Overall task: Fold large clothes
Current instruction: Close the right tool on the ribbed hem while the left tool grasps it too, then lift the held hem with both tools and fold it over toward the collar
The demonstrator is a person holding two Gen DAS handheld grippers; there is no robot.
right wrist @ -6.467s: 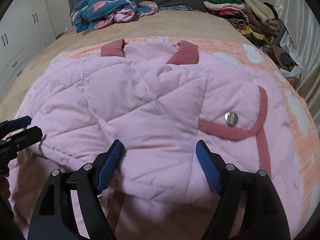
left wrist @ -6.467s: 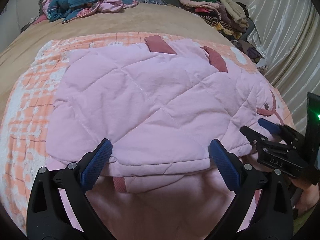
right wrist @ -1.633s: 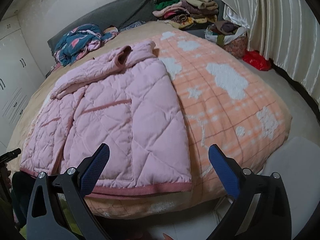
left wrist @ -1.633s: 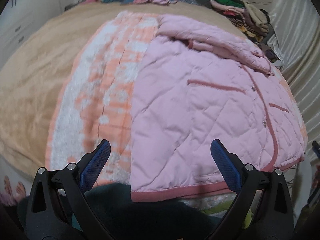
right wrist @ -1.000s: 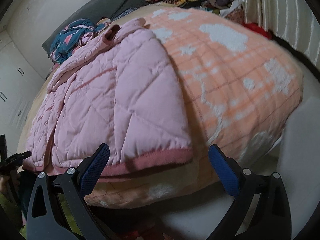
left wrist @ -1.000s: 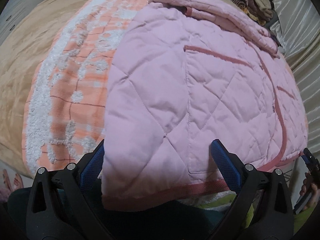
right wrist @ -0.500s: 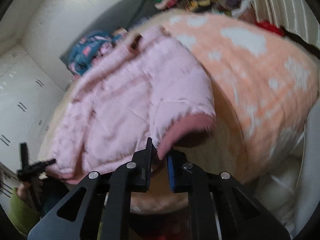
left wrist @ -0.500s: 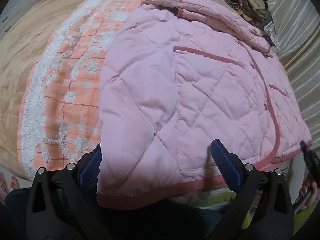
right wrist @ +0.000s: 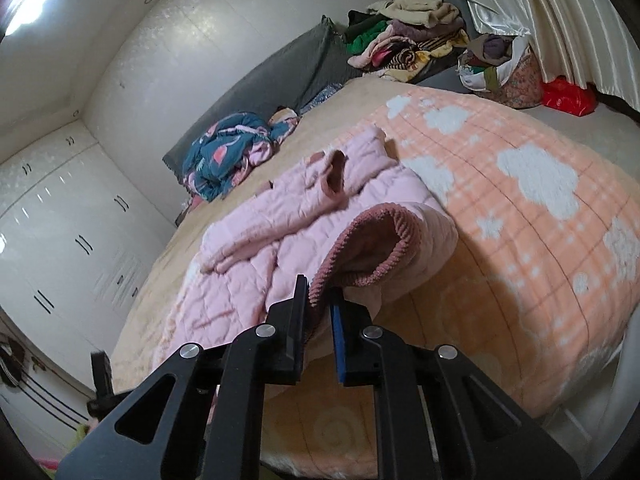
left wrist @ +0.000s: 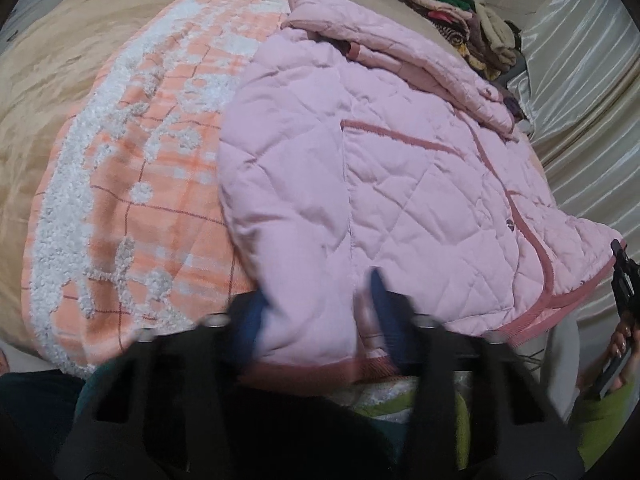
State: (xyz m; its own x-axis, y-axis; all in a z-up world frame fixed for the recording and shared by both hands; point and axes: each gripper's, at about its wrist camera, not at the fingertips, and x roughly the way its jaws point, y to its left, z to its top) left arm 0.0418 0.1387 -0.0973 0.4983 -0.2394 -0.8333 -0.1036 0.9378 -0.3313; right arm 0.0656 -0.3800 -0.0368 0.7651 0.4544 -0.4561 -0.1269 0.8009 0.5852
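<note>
A pink quilted jacket (left wrist: 400,184) with darker pink ribbed trim lies on an orange-and-white checked blanket (left wrist: 132,184) on the bed. My left gripper (left wrist: 316,312) straddles the jacket's near hem corner; its blue pads are blurred and partly closed around the fabric. My right gripper (right wrist: 320,316) is shut on the ribbed hem (right wrist: 360,248) at the jacket's other corner and holds it raised above the blanket (right wrist: 540,208). The right gripper also shows at the far right of the left wrist view (left wrist: 624,276).
A blue patterned bundle of clothes (right wrist: 228,152) lies near the grey headboard (right wrist: 288,68). A pile of folded clothes (right wrist: 408,40) and a full bag (right wrist: 500,68) sit by the curtain. White wardrobes (right wrist: 60,224) stand at the left.
My left gripper's fingers have come closer together around the jacket's near hem. My right gripper stays shut on the ribbed hem and has lifted that corner higher off the blanket.
</note>
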